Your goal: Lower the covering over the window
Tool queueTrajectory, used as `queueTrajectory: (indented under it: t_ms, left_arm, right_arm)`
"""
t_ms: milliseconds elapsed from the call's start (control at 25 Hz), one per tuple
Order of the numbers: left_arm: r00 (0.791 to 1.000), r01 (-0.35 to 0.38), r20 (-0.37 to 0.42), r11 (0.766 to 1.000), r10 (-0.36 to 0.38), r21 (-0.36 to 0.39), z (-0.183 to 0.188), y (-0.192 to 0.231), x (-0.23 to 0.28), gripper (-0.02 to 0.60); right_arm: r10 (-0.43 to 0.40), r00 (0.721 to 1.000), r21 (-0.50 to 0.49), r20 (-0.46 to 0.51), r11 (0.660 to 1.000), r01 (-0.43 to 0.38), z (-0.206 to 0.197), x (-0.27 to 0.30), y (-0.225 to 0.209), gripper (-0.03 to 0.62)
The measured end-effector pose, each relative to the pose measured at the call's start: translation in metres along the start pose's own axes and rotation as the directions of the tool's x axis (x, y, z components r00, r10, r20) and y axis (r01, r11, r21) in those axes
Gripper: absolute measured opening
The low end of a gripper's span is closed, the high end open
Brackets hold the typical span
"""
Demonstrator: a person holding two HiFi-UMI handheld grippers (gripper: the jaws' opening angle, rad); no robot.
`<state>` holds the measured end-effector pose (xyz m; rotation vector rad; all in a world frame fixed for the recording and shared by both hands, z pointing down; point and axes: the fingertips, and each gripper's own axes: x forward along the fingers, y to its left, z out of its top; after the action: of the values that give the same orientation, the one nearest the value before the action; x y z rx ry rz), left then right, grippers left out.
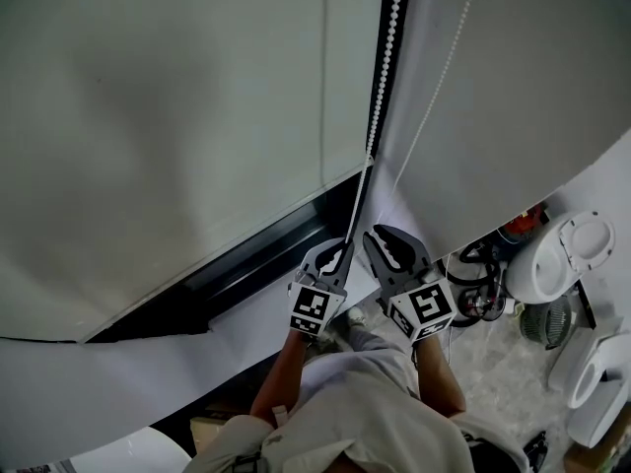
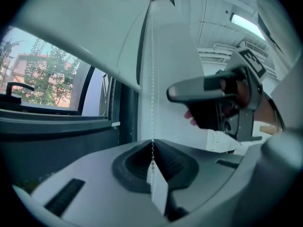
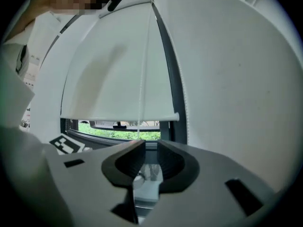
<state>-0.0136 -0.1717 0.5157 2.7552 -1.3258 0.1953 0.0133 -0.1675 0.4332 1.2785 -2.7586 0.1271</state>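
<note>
The head camera looks steeply down from above the person, along the blind [image 1: 148, 116] and bead chain [image 1: 390, 47], with the left gripper [image 1: 340, 249] and right gripper [image 1: 389, 236] close at 6 o'clock. Each gripper camera rides just behind its own jaws, facing the window [image 2: 47, 79] roughly level. All three views share the chain and blind. The left gripper view also catches the right gripper at 3 o'clock.
</note>
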Motion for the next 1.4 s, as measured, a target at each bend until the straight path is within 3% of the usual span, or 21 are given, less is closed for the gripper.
queueTrajectory:
  t_ms: [240,400,480,640,1400]
  left_arm:
    - [0.999,0.008,-0.040,1.000,-0.008,-0.010,-0.025,-0.004,0.004,0.020]
    - [0.998,0.016,-0.067,1.000,-0.017,-0.023,-0.042,-0.007,0.006,0.019]
    - [0.997,0.018,-0.070,0.999,-0.020,-0.028,-0.047,-0.008,0.006,0.019]
    - [0.998,0.016,-0.060,0.999,-0.018,-0.036,-0.049,-0.007,0.005,0.020]
    - [0.994,0.016,-0.111,0.998,-0.022,-0.056,-0.072,0.002,0.011,0.020]
  right_arm:
    - [0.069,0.993,-0.081,0.100,0.995,-0.061,0.053,0.006,0.015,0.083]
    - [0.105,0.986,-0.114,0.129,0.989,-0.091,0.068,0.017,0.025,0.101]
    - [0.108,0.986,-0.130,0.129,0.987,-0.091,0.069,0.023,0.027,0.100]
    - [0.071,0.987,-0.110,0.144,0.992,-0.055,0.067,0.027,0.023,0.011]
    - [0.038,0.991,-0.051,0.129,0.998,-0.032,0.043,0.041,0.017,0.003]
